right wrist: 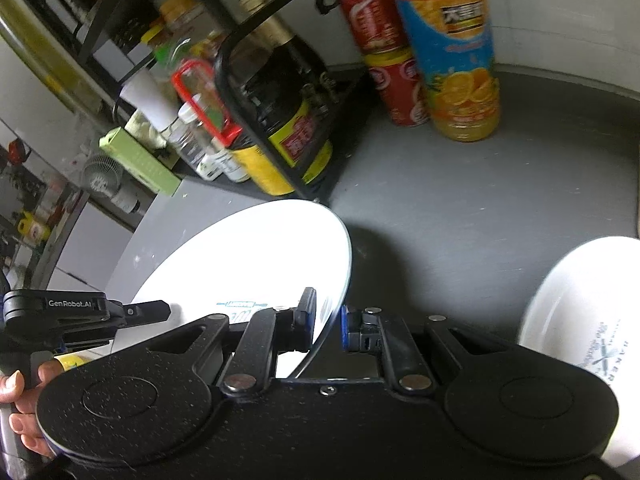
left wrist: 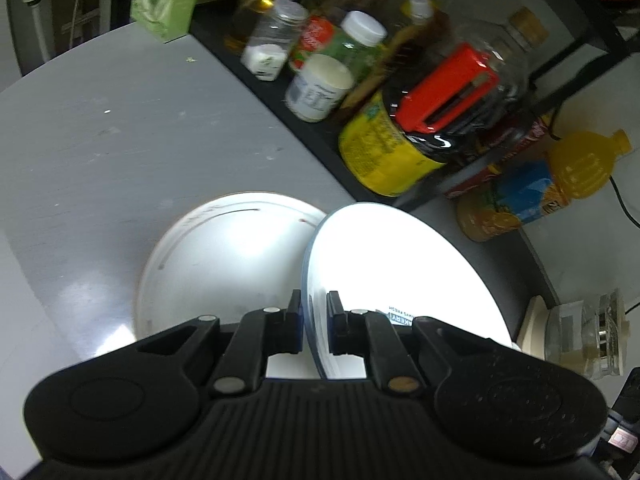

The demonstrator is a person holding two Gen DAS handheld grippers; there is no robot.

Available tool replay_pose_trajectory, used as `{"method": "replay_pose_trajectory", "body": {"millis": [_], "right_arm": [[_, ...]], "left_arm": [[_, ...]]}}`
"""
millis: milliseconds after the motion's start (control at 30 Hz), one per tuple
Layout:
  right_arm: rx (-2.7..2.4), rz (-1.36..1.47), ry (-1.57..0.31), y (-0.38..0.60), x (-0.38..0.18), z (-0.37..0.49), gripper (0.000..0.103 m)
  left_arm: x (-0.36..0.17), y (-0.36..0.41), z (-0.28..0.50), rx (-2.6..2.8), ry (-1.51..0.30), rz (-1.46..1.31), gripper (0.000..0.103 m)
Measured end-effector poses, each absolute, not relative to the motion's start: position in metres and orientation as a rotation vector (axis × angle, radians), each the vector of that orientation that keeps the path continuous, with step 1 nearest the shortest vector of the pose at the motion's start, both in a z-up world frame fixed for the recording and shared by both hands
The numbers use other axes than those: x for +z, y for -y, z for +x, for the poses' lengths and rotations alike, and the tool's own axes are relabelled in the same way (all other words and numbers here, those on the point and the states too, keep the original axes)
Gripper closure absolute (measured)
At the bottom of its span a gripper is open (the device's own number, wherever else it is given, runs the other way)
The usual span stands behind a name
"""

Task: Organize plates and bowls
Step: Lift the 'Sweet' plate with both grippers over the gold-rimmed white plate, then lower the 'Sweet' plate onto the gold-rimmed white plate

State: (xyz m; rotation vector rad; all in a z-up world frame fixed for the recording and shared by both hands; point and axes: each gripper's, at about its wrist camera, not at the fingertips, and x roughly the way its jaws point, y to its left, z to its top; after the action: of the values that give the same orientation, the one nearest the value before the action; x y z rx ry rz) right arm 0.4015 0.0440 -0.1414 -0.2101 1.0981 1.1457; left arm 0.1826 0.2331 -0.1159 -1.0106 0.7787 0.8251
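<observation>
**Two grippers, one plate**

So both grippers are pinching the same white plate [left wrist: 400,264] by its rim, one on each side. The left gripper [left wrist: 314,316] has its jaws clamped tight on the edge, and the right gripper [right wrist: 328,320] is squeezed onto the opposite edge. The plate is tilted up off the grey counter [left wrist: 120,140]. Just beside it, another white dish [left wrist: 224,264] sits flat on the counter. A hand [right wrist: 20,400] grips the left tool's handle, both tools angled steeply down. Behind: a black rack [left wrist: 288,112] crammed with jars, plus an orange juice bottle [right wrist: 456,64] and red cans [right wrist: 384,52].
</observation>
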Motion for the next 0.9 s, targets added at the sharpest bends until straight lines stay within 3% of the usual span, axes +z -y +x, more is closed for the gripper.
{"method": "replay_pose_trajectory", "body": {"millis": [900], "right_arm": [[1.092, -0.399, -1.13, -0.074, -0.169, 0.346, 0.093]], "left_arm": [[-0.166, -0.26, 0.131, 0.841, -0.889, -1.086, 0.089]]}}
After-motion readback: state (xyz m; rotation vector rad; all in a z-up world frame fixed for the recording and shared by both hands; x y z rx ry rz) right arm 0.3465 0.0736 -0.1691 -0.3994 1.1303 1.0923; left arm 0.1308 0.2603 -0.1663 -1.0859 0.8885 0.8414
